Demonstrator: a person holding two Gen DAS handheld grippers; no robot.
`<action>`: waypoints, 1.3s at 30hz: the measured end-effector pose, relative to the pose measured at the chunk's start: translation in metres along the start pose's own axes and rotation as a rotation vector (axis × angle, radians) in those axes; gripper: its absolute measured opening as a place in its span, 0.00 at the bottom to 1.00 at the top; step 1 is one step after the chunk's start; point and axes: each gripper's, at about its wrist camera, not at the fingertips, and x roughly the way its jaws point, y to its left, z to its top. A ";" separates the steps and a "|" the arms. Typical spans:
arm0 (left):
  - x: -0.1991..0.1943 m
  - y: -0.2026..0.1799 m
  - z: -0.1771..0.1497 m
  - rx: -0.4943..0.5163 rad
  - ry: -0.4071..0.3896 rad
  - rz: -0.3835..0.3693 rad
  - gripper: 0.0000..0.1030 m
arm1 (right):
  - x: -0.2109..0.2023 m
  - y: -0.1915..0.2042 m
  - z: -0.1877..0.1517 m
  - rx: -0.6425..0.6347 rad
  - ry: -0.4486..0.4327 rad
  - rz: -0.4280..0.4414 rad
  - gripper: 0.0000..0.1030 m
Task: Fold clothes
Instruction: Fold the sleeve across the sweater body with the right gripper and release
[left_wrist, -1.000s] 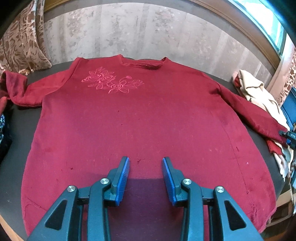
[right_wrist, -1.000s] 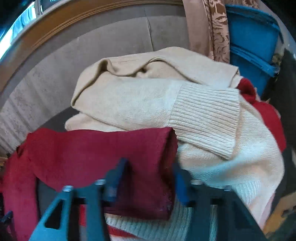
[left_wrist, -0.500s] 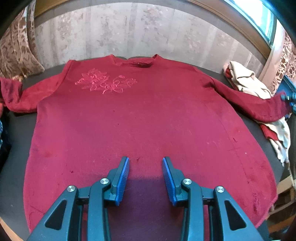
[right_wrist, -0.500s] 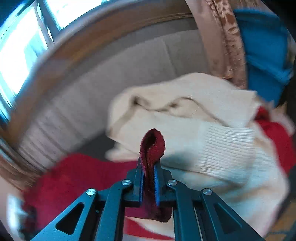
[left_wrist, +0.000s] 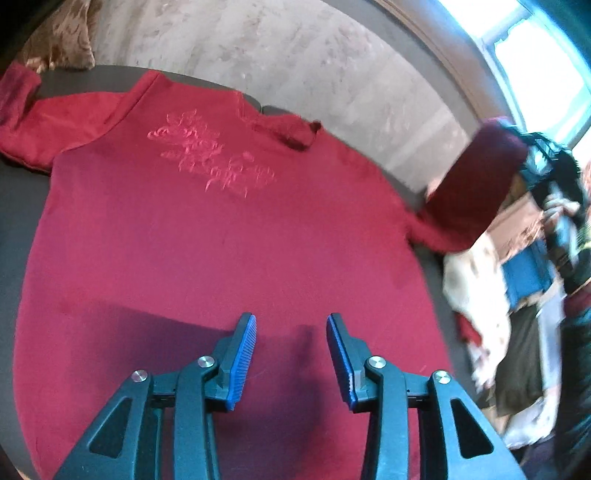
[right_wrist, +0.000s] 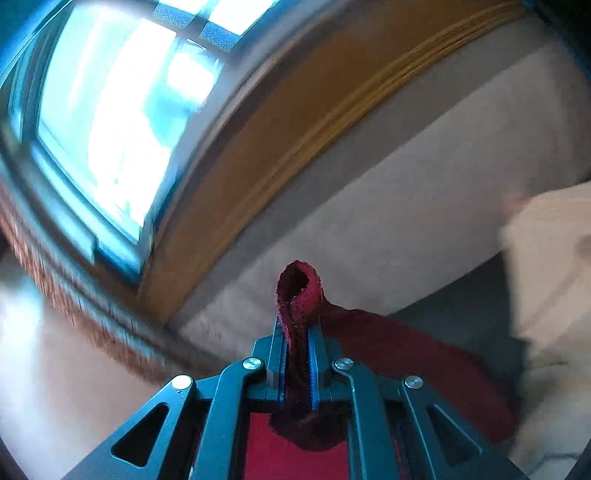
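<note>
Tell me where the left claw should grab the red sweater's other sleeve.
Grip the flat sleeve's cuff, coming from above at the table's far-left corner. That sleeve lies stretched outward with its cuff end free, mirroring how the right claw pinches its cuff. The left claw is open.

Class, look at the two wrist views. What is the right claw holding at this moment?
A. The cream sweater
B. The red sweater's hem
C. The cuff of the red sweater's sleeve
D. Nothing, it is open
C. The right claw is shut on the cuff, which sticks up between its fingers, sleeve trailing to the red sweater.
</note>
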 end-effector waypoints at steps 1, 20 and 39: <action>-0.001 0.000 0.007 -0.018 -0.009 -0.015 0.40 | 0.025 0.007 -0.013 -0.013 0.059 0.011 0.09; 0.029 0.012 0.054 -0.076 -0.033 -0.020 0.45 | 0.052 -0.035 -0.181 -0.238 0.183 -0.330 1.00; 0.110 -0.024 0.124 -0.029 0.066 0.008 0.48 | 0.062 -0.026 -0.225 -0.450 0.209 -0.529 1.00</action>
